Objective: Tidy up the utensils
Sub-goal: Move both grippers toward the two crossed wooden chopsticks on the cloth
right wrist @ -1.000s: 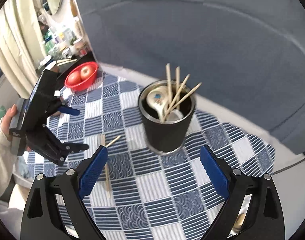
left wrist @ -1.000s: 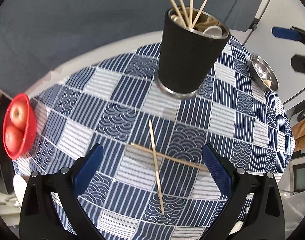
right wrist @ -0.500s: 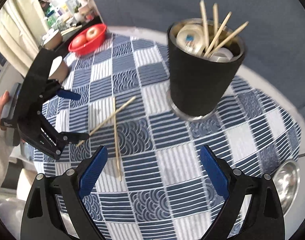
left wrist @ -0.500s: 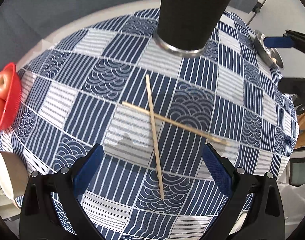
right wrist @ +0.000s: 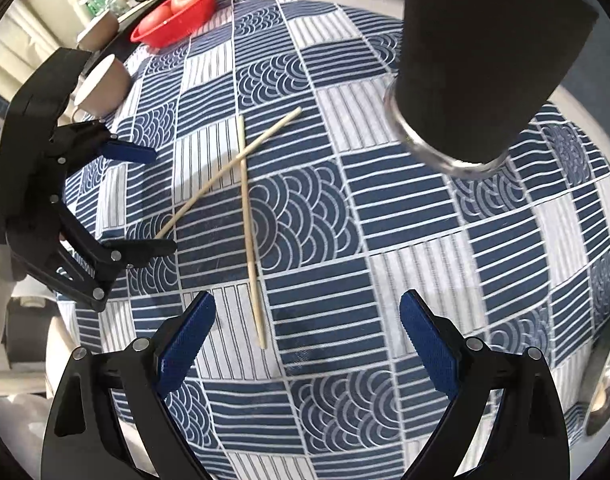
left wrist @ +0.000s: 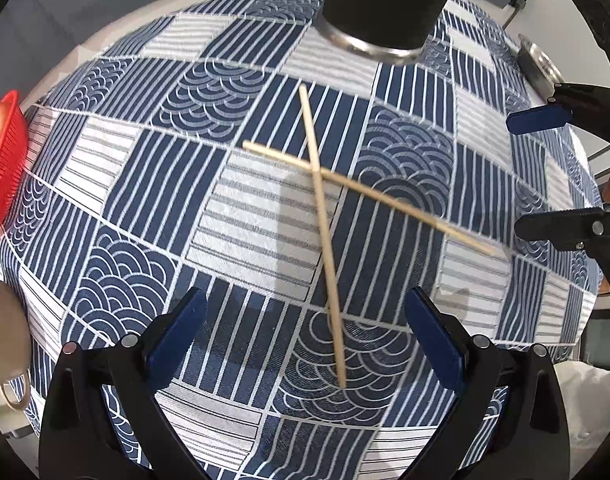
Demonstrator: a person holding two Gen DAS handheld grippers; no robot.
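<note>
The left gripper (left wrist: 305,336) hangs with jaws wide apart and empty, straddling the near end of one chopstick (left wrist: 324,236). The right gripper (right wrist: 307,342) is equally spread, empty, just beside that stick's tip. The second chopstick (left wrist: 369,196) lies crossed under it. Beyond the crossing stands the black utensil holder (right wrist: 489,52) on the blue patterned tablecloth (left wrist: 117,184).

2 chopsticks (left wrist: 323,216) crossed on cloth (left wrist: 153,184) (holder (left wrist: 385,4) behind).
</note>
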